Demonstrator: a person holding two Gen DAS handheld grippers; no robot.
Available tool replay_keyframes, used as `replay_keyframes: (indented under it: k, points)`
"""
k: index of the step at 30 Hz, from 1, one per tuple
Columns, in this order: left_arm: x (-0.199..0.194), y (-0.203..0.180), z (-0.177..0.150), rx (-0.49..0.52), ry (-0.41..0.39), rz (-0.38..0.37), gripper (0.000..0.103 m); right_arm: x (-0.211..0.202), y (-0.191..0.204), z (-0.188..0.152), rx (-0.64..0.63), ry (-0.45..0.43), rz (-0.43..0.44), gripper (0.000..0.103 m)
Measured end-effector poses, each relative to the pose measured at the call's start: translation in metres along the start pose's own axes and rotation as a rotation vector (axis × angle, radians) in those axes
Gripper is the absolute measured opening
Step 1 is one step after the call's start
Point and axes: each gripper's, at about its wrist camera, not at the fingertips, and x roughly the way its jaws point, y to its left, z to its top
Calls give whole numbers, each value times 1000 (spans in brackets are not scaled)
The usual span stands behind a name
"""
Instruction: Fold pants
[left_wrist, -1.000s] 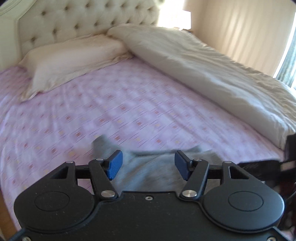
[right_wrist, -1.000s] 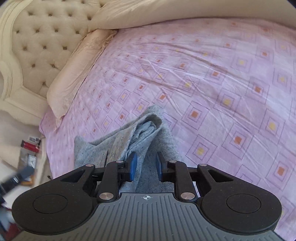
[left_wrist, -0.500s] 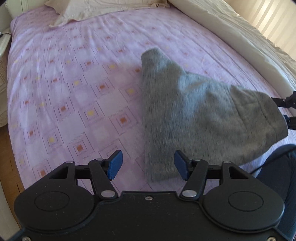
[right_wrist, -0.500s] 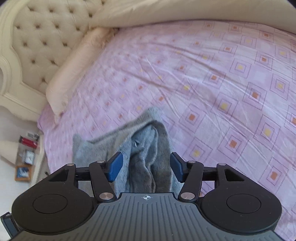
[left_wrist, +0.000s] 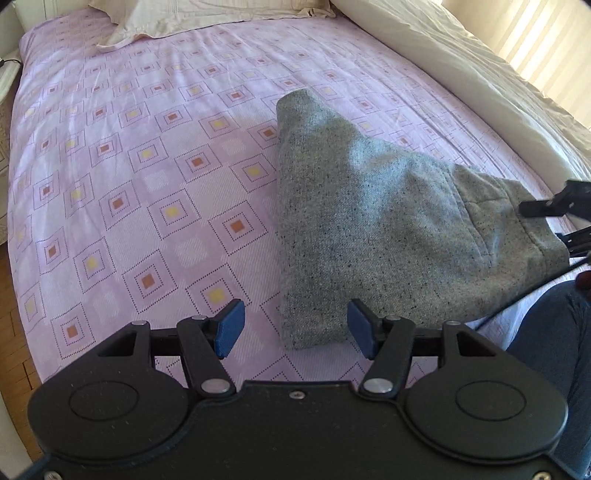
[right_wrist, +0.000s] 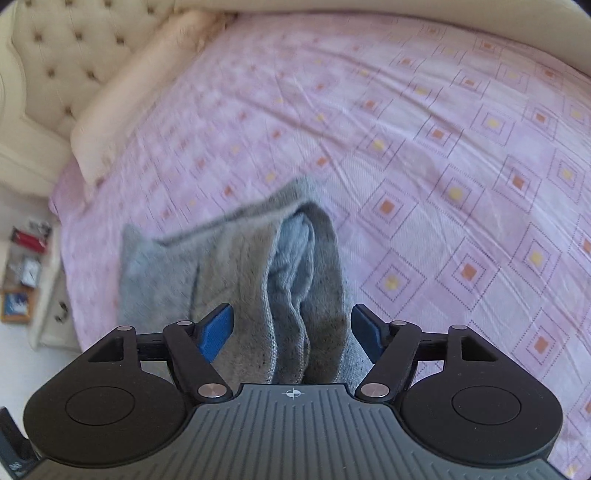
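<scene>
Lilac patterned sheet (left_wrist: 155, 192) covers your bed, cream pillow (left_wrist: 207, 18) at its head. Grey pants (left_wrist: 373, 221) lie folded on it, near edge. Your left gripper (left_wrist: 293, 328) is spread, one corner between its pads, untouched. Your right gripper (right_wrist: 291, 328) has just been opening; cloth sits between, released.

Both cams ride on the tools and tilt down at the bed (left_wrist: 155, 206), pretty close in. Left one faces the pillow (left_wrist: 207, 18), right one the headboard (right_wrist: 66, 51). Both catch the grey pants (left_wrist: 369, 221).
</scene>
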Motion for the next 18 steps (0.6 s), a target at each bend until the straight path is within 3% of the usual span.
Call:
replay_keyframes:
  k: [4, 5, 6, 8, 9, 12, 18]
  points:
    - [-4, 4, -3, -8, -16, -5, 64, 16, 10, 3, -32, 59, -27, 72]
    - [-4, 5, -4, -12, -18, -6, 64, 15, 13, 2, -49, 56, -30, 68]
    - [-5, 7, -5, -15, -20, -7, 64, 14, 19, 0, -81, 47, -33, 40]
    - [-7, 8, -9, -7, -27, -11, 64, 4, 33, -5, -142, 2, -43, 18]
    - [-9, 8, -12, 0, -32, -14, 64, -4, 43, -7, -193, -35, -28, 13]
    - [-13, 4, -19, 27, -52, -33, 64, -27, 67, -7, -261, -106, 30, 11]
    - [-27, -16, -34, 98, -119, -81, 64, -57, 114, 6, -286, -189, 226, 11]
